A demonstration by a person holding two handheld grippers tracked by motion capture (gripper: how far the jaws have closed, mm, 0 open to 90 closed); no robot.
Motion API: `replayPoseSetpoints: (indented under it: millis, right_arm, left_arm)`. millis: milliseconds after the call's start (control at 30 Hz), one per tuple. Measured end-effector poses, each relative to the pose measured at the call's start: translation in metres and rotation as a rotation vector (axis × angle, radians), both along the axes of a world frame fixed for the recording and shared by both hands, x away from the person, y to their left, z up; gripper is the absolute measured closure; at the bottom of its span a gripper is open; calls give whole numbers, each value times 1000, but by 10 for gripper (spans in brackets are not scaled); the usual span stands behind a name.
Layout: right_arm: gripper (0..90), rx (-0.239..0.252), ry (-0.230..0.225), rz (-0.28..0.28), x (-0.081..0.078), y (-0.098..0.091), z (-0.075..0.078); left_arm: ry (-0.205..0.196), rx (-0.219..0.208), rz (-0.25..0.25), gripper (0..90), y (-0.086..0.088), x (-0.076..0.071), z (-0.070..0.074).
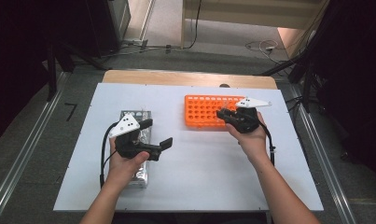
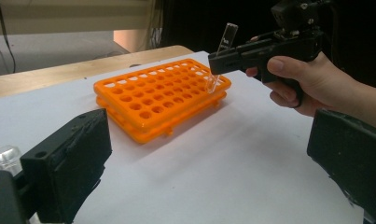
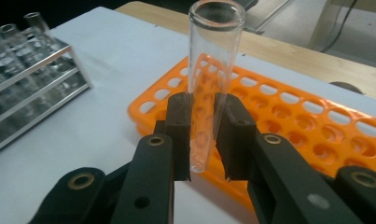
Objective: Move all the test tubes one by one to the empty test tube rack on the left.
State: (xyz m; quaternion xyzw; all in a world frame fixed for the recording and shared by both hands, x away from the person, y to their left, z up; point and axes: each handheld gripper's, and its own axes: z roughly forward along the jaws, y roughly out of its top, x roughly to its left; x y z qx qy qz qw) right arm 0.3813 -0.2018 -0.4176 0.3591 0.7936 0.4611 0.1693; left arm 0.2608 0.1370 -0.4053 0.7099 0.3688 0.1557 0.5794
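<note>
My right gripper (image 3: 203, 140) is shut on a clear glass test tube (image 3: 214, 65), gripping its lower part, with the open mouth pointing up. From the left gripper view the tube (image 2: 225, 44) leans slightly, its lower end at the right end of the orange tube rack (image 2: 148, 100); I cannot tell if it has entered a hole. In the high view the right gripper (image 1: 224, 114) hangs over the rack's (image 1: 199, 112) right end. My left gripper (image 1: 156, 134) stands open and empty over the white board, left of the rack; its jaws frame the left gripper view, wide apart.
A metal wire rack (image 1: 140, 175) with several glass tubes lies under the left hand and appears at the left of the right gripper view (image 3: 31, 88). The white board (image 1: 199, 172) rests on a wooden table (image 1: 176, 77). Cables lie on the floor behind.
</note>
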Motion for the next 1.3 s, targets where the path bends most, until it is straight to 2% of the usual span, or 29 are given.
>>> replayPoseSetpoints:
  millis: [367, 567, 900, 1100, 1300]
  right_arm:
    - [742, 14, 9, 82, -38, 8, 1]
    - [742, 19, 13, 132, -57, 12, 1]
    - [742, 12, 18, 222, -82, 28, 0]
    - [742, 1, 23, 261, -90, 38, -2]
    - [742, -6, 19, 304, -98, 46, -2]
  left_arm:
    - [2, 15, -33, 0, -12, -2, -1]
    - [2, 9, -45, 0, -19, -4, -1]
    - [5, 8, -114, 18, -31, -7, -3]
    - [6, 6, -135, 64, -37, -9, -2]
    - [-1, 23, -135, 187, -43, -12, -2]
